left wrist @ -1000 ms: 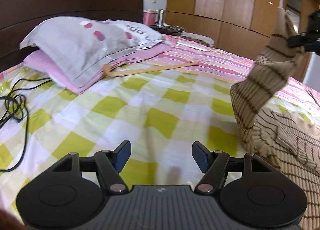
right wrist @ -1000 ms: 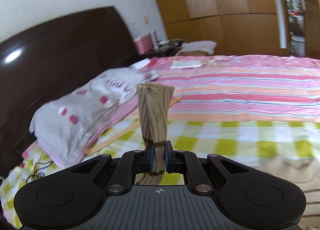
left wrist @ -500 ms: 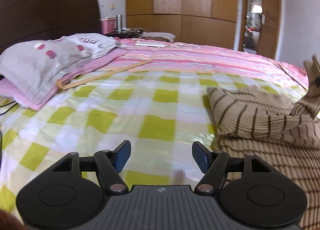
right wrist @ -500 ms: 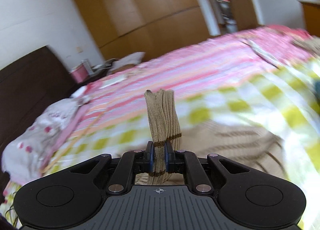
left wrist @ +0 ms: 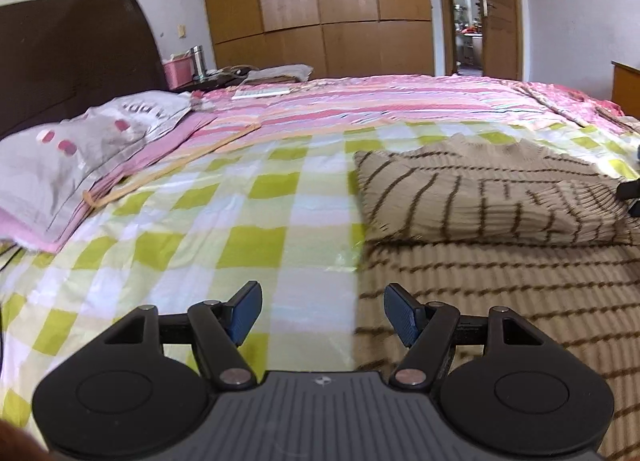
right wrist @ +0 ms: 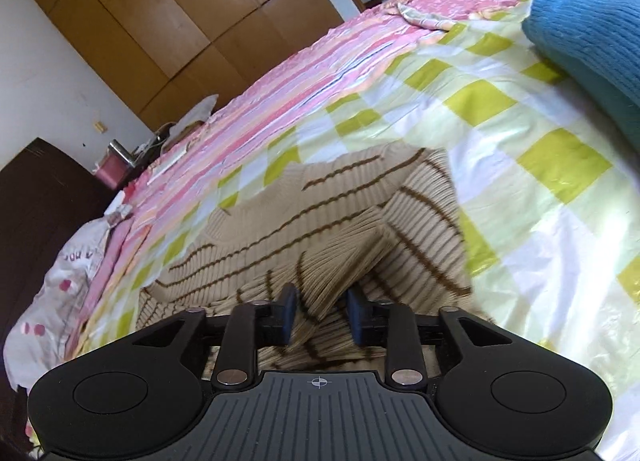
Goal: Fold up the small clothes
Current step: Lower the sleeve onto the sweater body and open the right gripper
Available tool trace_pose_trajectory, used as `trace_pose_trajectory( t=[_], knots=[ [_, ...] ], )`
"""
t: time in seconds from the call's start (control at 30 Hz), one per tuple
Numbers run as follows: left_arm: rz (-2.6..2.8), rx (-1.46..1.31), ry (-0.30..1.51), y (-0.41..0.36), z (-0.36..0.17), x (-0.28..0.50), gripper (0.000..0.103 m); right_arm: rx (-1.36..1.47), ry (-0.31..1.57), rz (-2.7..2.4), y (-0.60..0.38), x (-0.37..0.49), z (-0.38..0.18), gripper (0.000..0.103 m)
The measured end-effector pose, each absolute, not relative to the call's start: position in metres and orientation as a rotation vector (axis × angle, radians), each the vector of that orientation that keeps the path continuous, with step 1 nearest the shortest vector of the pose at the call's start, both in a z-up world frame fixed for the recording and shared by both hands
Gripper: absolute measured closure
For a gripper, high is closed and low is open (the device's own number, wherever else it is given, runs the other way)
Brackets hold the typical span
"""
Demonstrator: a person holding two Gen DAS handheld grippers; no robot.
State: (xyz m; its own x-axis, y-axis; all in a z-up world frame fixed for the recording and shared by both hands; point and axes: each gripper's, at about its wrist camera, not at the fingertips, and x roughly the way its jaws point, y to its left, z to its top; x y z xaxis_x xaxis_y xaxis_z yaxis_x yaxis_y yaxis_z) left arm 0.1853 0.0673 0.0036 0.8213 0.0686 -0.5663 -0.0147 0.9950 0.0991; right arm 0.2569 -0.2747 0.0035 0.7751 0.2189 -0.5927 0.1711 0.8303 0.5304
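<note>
With its jaws spread and nothing between them, the left hand-held gripper (left wrist: 322, 311) hovers over the bed (left wrist: 248, 221), above the left edge of the sweater (left wrist: 488, 197). Left wrist view: the sweater, tan with thin brown stripes, lies flat on the green-checked sheet, right of and ahead of this gripper. A sleeve is folded across the body; its long axis runs left to right across the picture. The sweater's lower body stretches toward the camera under the right finger (left wrist: 400, 319). A pillow (left wrist: 84, 157) lies well left of the sweater, by the headboard. At the right edge of the picture, just beside the sleeve's end, a dark bit of the other tool shows.

Right wrist view: the right hand-held gripper (right wrist: 322, 317) sits low over the sweater (right wrist: 320, 221), jaws opening. The ribbed cuff (right wrist: 340, 269) lies between the pads, but gaps show on both sides, so I judge it let go, not pinched. A blue knit (right wrist: 592, 29) lies well right of the sweater.

Judgement: one sleeve reads as laid over. The right gripper is much the nearer to the cuff; the left is nearer the sweater's left edge and lower body, which the next fold likely takes.
</note>
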Motion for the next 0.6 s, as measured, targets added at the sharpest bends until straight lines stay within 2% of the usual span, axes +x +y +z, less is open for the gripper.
trace_pose_trajectory(
  t=[0.07, 0.2, 0.43, 0.6],
  knots=[
    [0.034, 0.109, 0.592, 0.056, 0.01, 0.19, 0.031, 0.604, 0.694, 0.027, -0.279, 0.256, 0.002, 0.074],
    [0.012, 0.136, 0.567, 0.035, 0.021, 0.208, 0.031, 0.557, 0.709, -0.017, -0.286, 0.256, -0.002, 0.087],
    [0.006, 0.192, 0.572, 0.001, 0.022, 0.248, 0.031, 0.46, 0.7, -0.045, -0.295, 0.245, 0.006, 0.085],
    [0.014, 0.164, 0.585, -0.008, 0.019, 0.268, 0.031, 0.382, 0.616, -0.062, -0.293, 0.237, 0.025, 0.083]
  ],
)
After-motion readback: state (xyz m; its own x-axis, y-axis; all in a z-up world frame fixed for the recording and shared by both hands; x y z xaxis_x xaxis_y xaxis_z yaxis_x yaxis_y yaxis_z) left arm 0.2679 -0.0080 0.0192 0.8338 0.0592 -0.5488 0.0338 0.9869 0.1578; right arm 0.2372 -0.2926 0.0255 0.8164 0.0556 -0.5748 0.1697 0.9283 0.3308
